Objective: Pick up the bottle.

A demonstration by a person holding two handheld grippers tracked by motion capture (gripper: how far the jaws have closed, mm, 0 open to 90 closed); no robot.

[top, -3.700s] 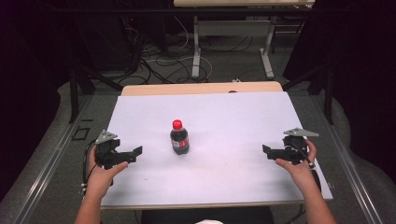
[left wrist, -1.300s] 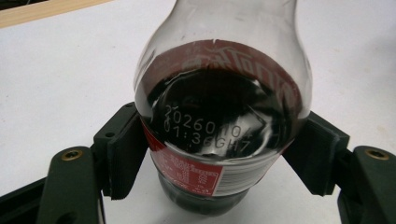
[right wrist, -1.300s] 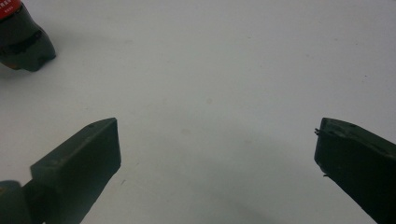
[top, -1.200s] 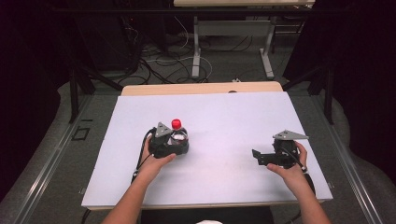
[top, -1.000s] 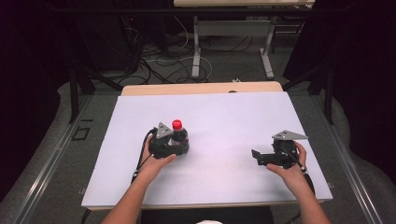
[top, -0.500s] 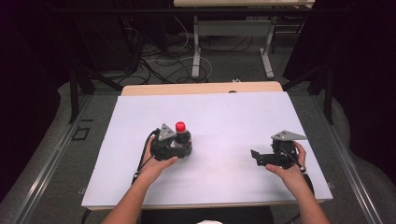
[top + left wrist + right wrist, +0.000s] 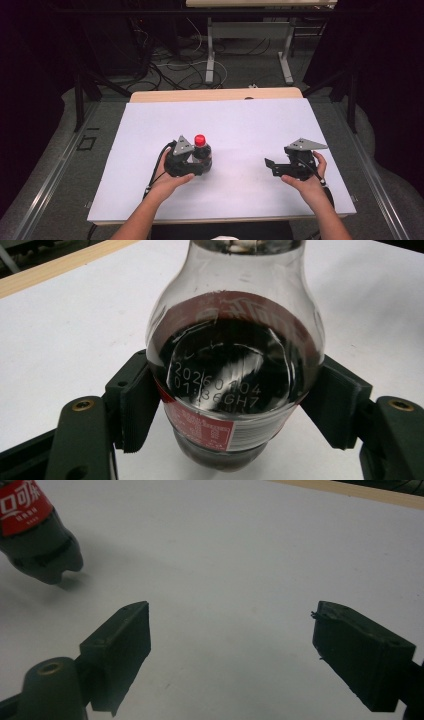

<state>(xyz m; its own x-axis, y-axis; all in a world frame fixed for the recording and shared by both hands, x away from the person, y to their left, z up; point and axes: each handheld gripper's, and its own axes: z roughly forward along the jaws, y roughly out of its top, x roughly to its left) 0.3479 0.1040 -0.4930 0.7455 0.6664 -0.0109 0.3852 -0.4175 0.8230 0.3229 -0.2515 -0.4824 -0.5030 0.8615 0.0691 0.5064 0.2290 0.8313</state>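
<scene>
Left gripper view: cola bottle [image 7: 235,375] sits between the jaws — pads touching.

Glossy clear plastic bottle [image 7: 235,365] (red paper-like label) between matt black ribbed tongs [image 7: 235,405].

High view: sat above the person's edge of the table [image 7: 250,120], looked forward and down, far enough back to take in the whole white top plus the floor behind it.
Left gripper view: rode on the left gripper [image 7: 181,159], looked along its jaws, super close on the bottle [image 7: 235,365].
Right gripper view: rode on the right gripper [image 7: 287,167], low over the white top, aimed across it.
Shared: the bottle [image 7: 201,150] was in all three, sitting top left [image 7: 35,535] in the right gripper view.
</scene>
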